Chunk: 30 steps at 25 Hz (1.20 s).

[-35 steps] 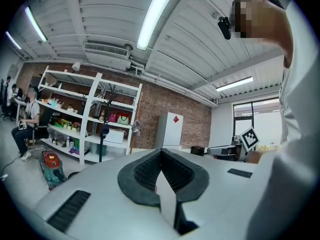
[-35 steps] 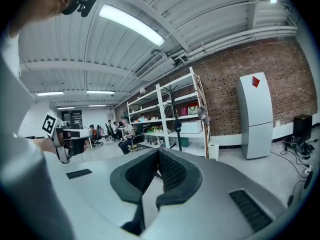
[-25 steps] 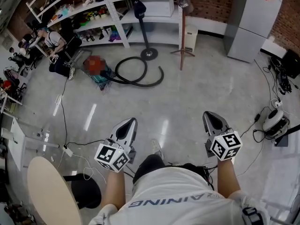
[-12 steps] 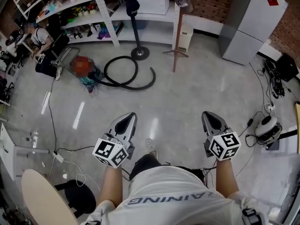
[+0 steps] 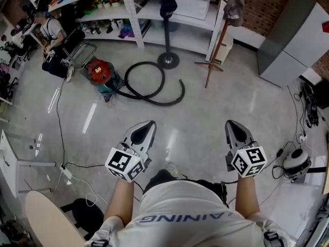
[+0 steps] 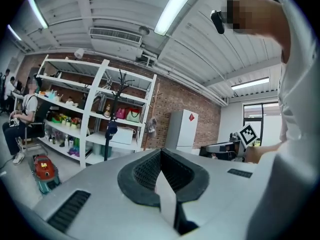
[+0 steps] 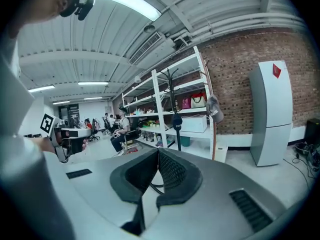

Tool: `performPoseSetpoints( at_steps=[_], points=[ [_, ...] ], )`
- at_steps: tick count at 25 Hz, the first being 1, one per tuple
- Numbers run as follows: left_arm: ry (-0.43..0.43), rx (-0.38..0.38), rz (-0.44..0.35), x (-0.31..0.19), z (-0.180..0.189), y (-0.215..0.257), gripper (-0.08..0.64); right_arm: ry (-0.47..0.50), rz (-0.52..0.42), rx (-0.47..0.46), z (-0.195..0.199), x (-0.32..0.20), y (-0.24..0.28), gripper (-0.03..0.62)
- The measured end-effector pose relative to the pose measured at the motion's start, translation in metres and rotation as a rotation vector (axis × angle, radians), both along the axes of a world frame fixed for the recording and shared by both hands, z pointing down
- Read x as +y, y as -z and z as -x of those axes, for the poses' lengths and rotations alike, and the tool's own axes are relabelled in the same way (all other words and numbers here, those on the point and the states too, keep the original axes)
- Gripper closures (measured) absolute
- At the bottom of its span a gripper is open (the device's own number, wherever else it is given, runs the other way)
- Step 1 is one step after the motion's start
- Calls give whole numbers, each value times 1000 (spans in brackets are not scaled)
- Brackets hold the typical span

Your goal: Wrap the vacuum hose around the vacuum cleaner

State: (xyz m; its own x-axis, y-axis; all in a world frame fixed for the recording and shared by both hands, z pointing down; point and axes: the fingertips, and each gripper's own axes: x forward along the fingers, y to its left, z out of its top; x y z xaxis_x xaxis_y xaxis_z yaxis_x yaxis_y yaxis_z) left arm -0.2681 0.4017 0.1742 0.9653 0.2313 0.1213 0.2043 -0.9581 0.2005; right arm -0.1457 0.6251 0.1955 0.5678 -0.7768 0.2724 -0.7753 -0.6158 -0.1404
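Head view: wide floor [image 5: 198, 120] before hose [image 5: 162, 103]

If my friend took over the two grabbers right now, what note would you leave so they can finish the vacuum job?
Left gripper and right gripper: both shut, empty, far from the job.
Vacuum cleaner: on the floor by the shelves. Hose: in a loose loop on the floor beside it.
Done: nothing wrapped.
Left: go over, grab the hose, wind it round the vacuum cleaner.
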Motion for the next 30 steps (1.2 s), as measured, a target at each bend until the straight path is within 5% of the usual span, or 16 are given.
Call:
performPoseSetpoints(
  at_steps=[11,17,30],
  points=[
    [46,-1,26,-73,-61,-6,543,104,30,34,-65,-95,8,581],
    [138,-16,23,-94,-95,-13,543,198,20,13,-119,-133,-7,581],
    [447,0,12,-114,-241,-4,543,471,1,-42,-327,-184,-23,581]
  ],
)
